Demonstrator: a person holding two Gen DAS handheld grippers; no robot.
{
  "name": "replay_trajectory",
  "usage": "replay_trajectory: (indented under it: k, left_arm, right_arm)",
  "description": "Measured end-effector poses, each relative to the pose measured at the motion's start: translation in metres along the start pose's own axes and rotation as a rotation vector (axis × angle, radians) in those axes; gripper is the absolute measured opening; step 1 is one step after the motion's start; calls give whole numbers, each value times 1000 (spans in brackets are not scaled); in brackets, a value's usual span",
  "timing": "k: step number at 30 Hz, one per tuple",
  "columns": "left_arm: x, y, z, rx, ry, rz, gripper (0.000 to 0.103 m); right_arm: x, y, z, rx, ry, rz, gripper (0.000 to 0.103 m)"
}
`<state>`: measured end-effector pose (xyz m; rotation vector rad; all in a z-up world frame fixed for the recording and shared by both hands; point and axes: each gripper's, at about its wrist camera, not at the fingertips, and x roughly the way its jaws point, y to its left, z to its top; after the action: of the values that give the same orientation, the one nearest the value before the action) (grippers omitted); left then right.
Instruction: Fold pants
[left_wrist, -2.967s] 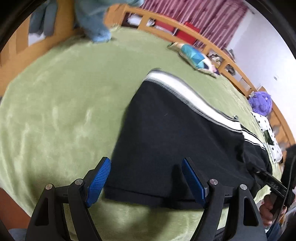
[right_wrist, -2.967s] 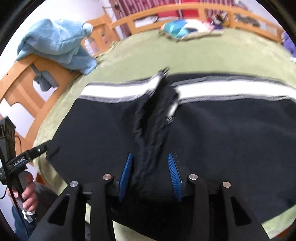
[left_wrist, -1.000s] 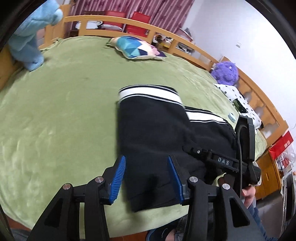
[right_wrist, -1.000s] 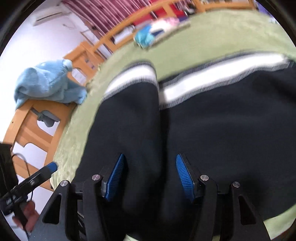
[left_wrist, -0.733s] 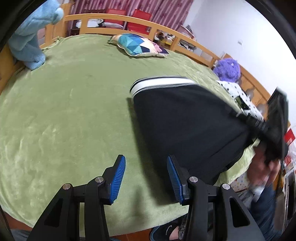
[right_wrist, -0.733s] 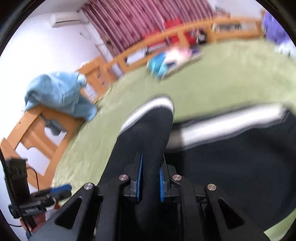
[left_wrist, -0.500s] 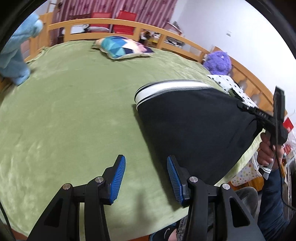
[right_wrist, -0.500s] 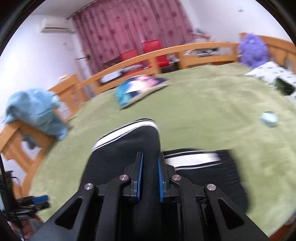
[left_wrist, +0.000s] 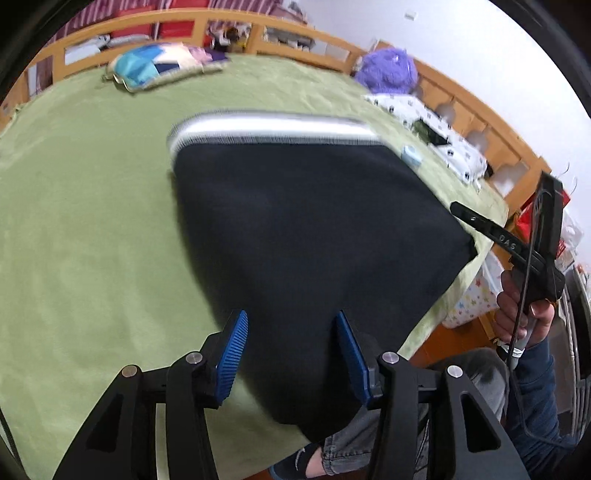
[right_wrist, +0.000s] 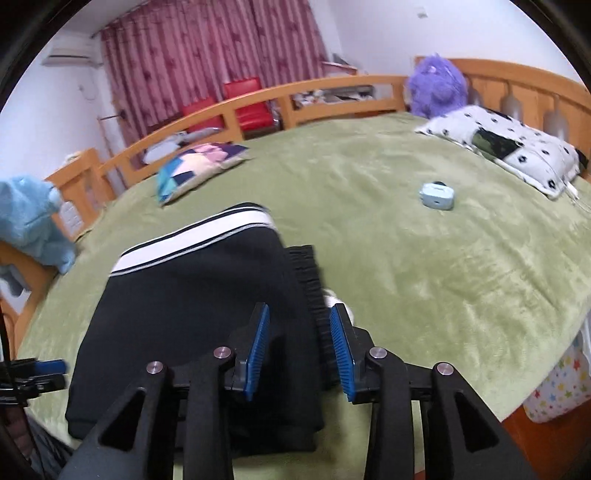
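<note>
**Pants folded over, right tool lets go**

Left wrist view: the left tool (left_wrist: 291, 350) hangs unclenched above the black pants (left_wrist: 310, 221), now doubled on the green bed (left_wrist: 92, 221).

Right wrist view: the right tool (right_wrist: 300, 347), clamped half a second ago, has released; another fold probably remains.

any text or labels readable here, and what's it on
"DAS": white letters on the black arm of the right hand-held gripper, seen from the left wrist view.
Nothing else reads: the pants, pillows and wall air conditioner show no legible text.
</note>
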<state>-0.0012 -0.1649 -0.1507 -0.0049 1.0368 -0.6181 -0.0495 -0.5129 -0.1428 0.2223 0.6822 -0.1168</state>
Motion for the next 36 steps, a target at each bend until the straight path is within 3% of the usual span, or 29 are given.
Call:
replay_trajectory:
  k: [3, 5, 8, 10, 12, 13, 19, 20, 21, 23, 25, 28, 31, 33, 34, 36]
  left_arm:
    - [18, -14, -16, 80, 11, 98, 58]
    - [18, -21, -20, 128, 2, 133, 60]
    - [6, -18, -14, 114, 4, 98, 60]
    - [2, -10, -8, 68, 9, 67, 60]
    - [2, -2, -3, 29, 16, 60, 60]
    - [1, 2, 0, 14, 17, 55, 60]
    - [-7, 11, 0, -21, 12, 42, 60]
    - [-10, 11, 0, -13, 2, 52, 60]
    - [-13, 10, 1, -7, -9, 61, 60]
    - [-20, 9, 3, -6, -33, 71, 60]
    - [-26, 11, 7, -19, -49, 59, 60]
    - [-22, 16, 14, -39, -48, 61, 60]
    - [-11, 21, 19, -72, -32, 70, 60]
    - [-2, 25, 21, -109, -19, 57, 60]
    - [4, 29, 23, -131, -7, 49, 60]
    - [16, 34, 27, -160, 8, 41, 60]
  right_arm:
    - [28, 4, -15, 3, 86, -5, 32]
    - [25, 2, -18, 23, 89, 27, 32]
    - [16, 3, -2, -4, 97, 50, 33]
    - [9, 4, 14, 15, 30, 70, 35]
    - [20, 8, 33, 8, 25, 76, 50]
    - [29, 9, 41, 0, 31, 75, 50]
    - [108, 23, 73, -13, 193, 136, 50]
    - [114, 25, 73, -30, 210, 128, 44]
    - [115, 28, 72, -70, 201, 120, 26]
    - [98, 21, 73, -68, 141, 162, 10]
    - [80, -14, 71, 111, 106, 255, 10]
    - [84, -30, 52, 128, 141, 183, 10]
    - [85, -30, 42, 98, 166, 147, 23]
    - [69, -33, 48, 91, 165, 127, 45]
    - [61, -35, 47, 88, 154, 127, 47]
    - [53, -38, 45, 62, 172, 163, 66]
